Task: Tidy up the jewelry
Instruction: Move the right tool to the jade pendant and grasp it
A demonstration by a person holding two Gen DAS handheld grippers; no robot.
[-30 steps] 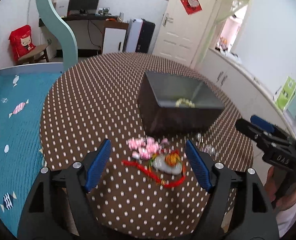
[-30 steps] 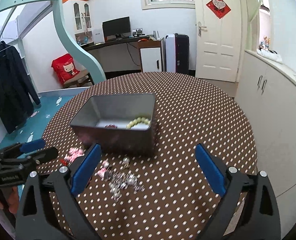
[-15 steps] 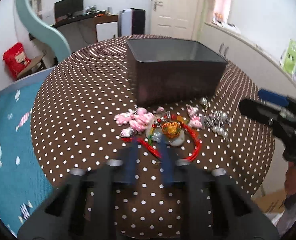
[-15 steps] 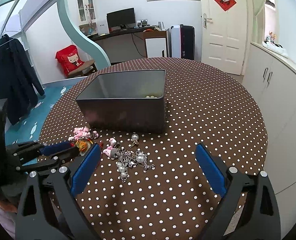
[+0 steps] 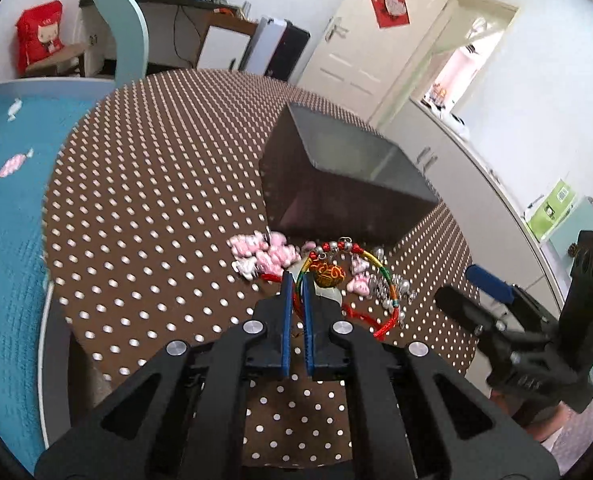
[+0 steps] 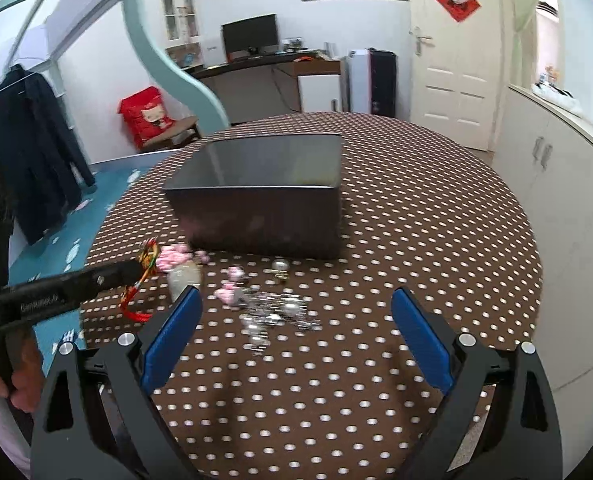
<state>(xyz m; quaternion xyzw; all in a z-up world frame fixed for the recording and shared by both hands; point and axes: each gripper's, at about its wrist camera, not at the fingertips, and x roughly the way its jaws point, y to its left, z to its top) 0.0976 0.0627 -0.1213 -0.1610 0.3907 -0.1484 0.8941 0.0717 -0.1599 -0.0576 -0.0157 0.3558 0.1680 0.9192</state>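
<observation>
Between the blue pads of the left gripper (image 5: pixel 295 280), seen from the left wrist, the multicoloured cord bracelet (image 5: pixel 370 270) is pinched; the pads stand nearly together, narrow on the cord, and its loop with an orange-red knotted charm (image 5: pixel 327 274) hangs just ahead of the tips, seemingly lifted clear of the dotted tablecloth (image 5: pixel 156 200). Pink bead pieces (image 5: pixel 264 254) lie just beyond and left of the tips, silver pearl jewelry (image 5: pixel 392 292) to their right, and the dark box (image 5: pixel 336 192) stands farther ahead. The tool is tilted down toward the pile. By my judgement the sorting is only partly done: one piece is in hand and several remain on the cloth; the box's contents are hidden.

From the right wrist, the right gripper (image 6: pixel 296 328) is spread wide and holds nothing, hovering low and level with the silver pearl jewelry (image 6: pixel 274 312) between and just ahead of its pads. Far to its left the left gripper (image 6: pixel 130 270) reaches in carrying the bracelet (image 6: pixel 144 272), and the box (image 6: pixel 264 200) sits straight ahead.
</observation>
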